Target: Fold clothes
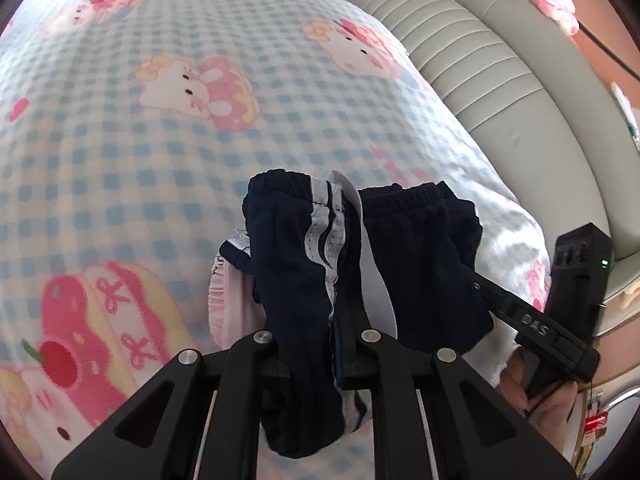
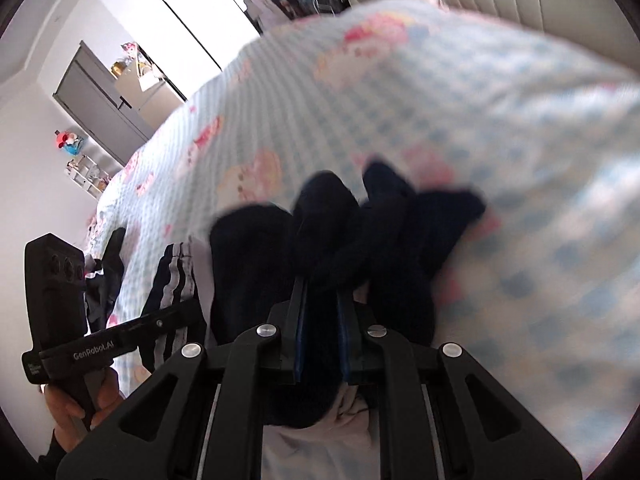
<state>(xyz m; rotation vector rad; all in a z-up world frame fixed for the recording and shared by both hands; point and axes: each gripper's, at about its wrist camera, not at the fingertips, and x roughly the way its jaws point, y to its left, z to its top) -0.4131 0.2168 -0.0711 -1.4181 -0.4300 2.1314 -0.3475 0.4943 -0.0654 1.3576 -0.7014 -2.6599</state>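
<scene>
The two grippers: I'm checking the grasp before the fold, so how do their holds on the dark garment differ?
The left gripper pinches a part of the garment with white side stripes; the right gripper pinches plain dark fabric. The elastic waistband shows clearly beyond the left one; the cloth beyond the right one is bunched and blurred. Both are shut on the same garment, lifted over the checked blanket.

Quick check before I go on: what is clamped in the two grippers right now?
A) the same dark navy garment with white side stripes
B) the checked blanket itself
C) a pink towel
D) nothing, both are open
A: the left gripper and the right gripper are each shut on bunched dark fabric of the navy garment, held over the checked blanket.
</scene>
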